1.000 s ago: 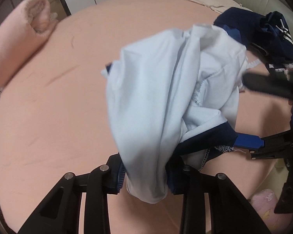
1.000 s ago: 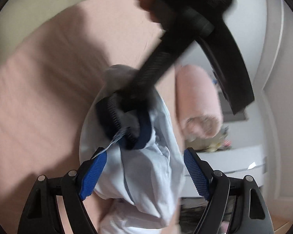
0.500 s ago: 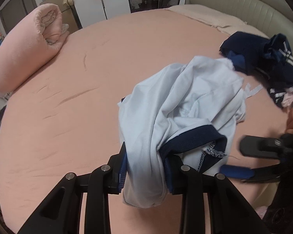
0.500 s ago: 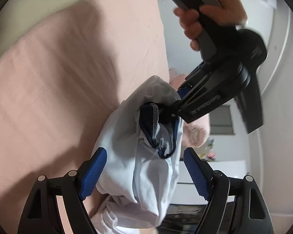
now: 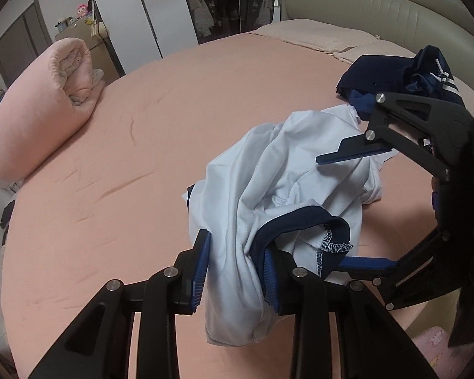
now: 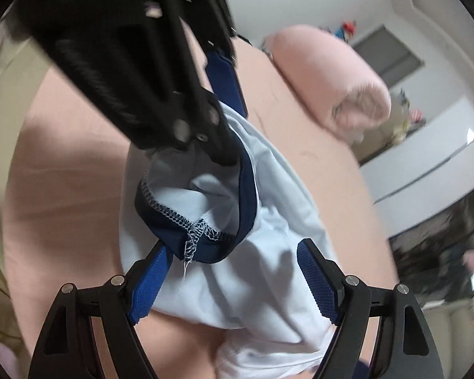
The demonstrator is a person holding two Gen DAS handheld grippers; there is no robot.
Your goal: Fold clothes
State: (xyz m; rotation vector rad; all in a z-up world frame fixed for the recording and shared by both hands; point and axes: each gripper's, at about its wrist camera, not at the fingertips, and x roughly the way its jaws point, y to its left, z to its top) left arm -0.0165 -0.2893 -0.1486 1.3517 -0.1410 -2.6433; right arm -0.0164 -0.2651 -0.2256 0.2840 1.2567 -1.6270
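Round and covered in a salmon-pink fitted sheet, the bed [image 5: 117, 164] fills both views, with a rolled pink fleece blanket [image 5: 44, 104] at its far left edge and a crumpled navy garment with white stripes [image 5: 404, 75] near the padded beige headboard [image 5: 379, 3]. On the sheet, near its front edge, lies the pale blue knit garment with a navy ribbed hem [image 5: 287, 189], bunched and unfolded. The left gripper [image 5: 237, 271] is clenched on a gathered fold of it beside the navy band. The right gripper [image 6: 233, 281] stands spread wide, its blue pads either side of the hem and pressing on nothing. A second ago the cloth hung lifted off the sheet with the right tool off to the side; now the cloth has sunk lower and that tool straddles the hem, so I judge a second hold is being sought to spread the garment flat
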